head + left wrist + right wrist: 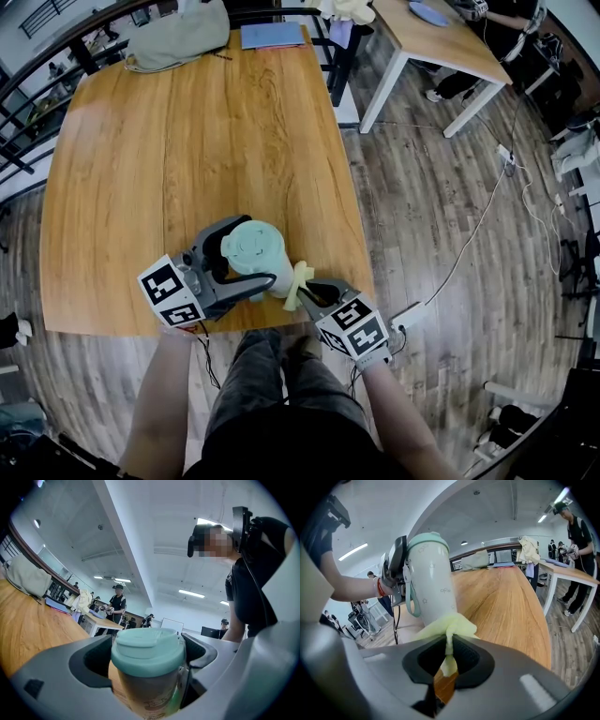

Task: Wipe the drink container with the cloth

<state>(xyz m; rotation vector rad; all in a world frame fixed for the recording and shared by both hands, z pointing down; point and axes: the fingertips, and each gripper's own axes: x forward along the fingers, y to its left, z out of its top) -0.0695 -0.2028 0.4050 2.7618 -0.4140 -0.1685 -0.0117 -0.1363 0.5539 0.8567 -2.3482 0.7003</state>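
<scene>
The wooden table (187,169) filled most of the head view, with a grey bag (178,37) lying at its far end. The drink container (255,249), white with a pale green lid, sat by the table's near edge, towards its right corner; whether it rested on the wood could not be told. The left gripper (149,657) had its jaws clamped on the container's body just below the lid. The right gripper (449,660) came in from the right, jaws pinched tight on a small pale yellow cloth (449,626), whose bunched end touched the lower side of the container
</scene>
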